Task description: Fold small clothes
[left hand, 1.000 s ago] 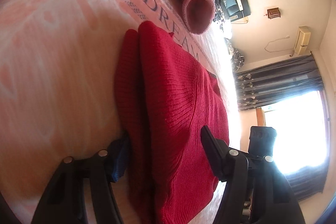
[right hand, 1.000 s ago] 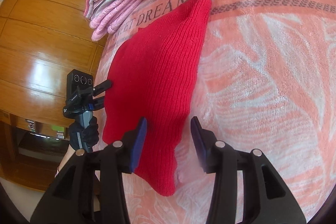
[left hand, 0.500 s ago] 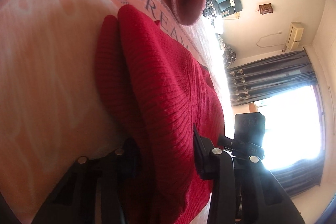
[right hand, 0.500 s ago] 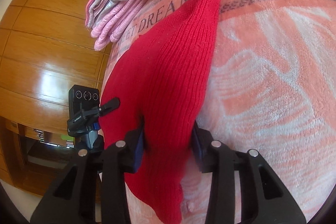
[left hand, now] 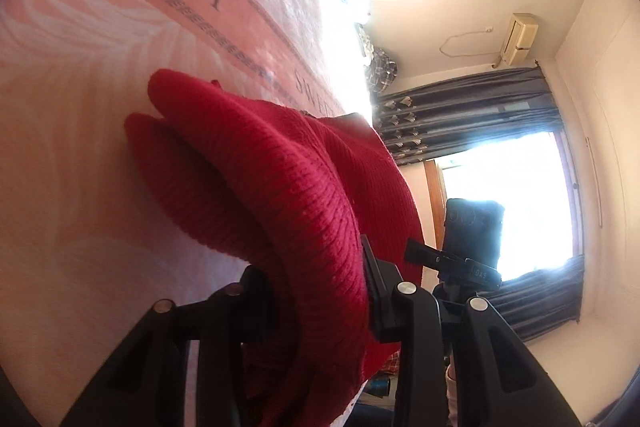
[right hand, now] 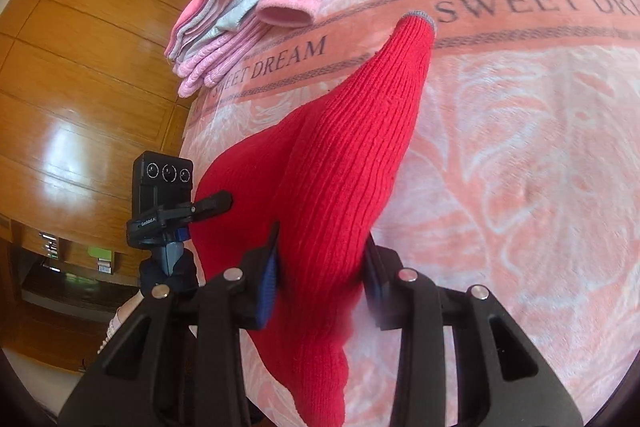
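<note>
1. Red ribbed knit garment (right hand: 352,163) is lifted partly off the pink bed blanket printed "SWEET DREAM" (right hand: 520,155), its grey-edged cuff (right hand: 418,17) touching the lettered band.
2. Left gripper (left hand: 316,279) is clenched on one bunched edge of the knit.
3. Right gripper (right hand: 320,259) is clamped on the other edge.
4. Folded pink and grey clothes (right hand: 224,27) lie stacked near the blanket's edge.

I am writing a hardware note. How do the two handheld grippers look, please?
Both are black plastic with silver screws. The right gripper has blue pads. The left gripper looks all black. Each carries a black camera block, and a dark glove shows below one.
</note>
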The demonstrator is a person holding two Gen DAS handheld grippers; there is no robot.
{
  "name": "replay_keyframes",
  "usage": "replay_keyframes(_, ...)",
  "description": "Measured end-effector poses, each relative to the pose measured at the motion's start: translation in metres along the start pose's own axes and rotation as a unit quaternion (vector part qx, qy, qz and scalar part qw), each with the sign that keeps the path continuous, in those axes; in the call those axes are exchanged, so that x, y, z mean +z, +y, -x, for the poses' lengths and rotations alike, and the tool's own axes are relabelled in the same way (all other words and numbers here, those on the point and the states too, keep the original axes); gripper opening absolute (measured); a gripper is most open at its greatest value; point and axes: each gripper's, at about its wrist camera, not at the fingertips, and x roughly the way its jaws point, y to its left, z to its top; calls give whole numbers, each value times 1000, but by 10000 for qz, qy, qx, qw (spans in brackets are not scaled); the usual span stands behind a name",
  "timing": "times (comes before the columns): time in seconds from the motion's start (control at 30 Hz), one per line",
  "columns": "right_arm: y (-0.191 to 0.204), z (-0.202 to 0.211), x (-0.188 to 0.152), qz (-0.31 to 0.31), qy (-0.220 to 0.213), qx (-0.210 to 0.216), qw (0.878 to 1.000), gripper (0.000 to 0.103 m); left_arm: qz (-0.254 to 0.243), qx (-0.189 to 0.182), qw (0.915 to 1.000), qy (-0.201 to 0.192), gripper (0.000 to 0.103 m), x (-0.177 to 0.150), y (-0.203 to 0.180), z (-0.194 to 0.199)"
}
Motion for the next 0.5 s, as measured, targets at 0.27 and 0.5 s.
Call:
replay_keyframes(0.27,-112,-17,-45,-1022,57,525,9934,40,-14,526,9980,343,39,-30,19,-56)
replay_keyframes(0.5,-100,7,-66,-592,-64,634,9962,47,-454,1028,9932,320,53,-42,-7,-50)
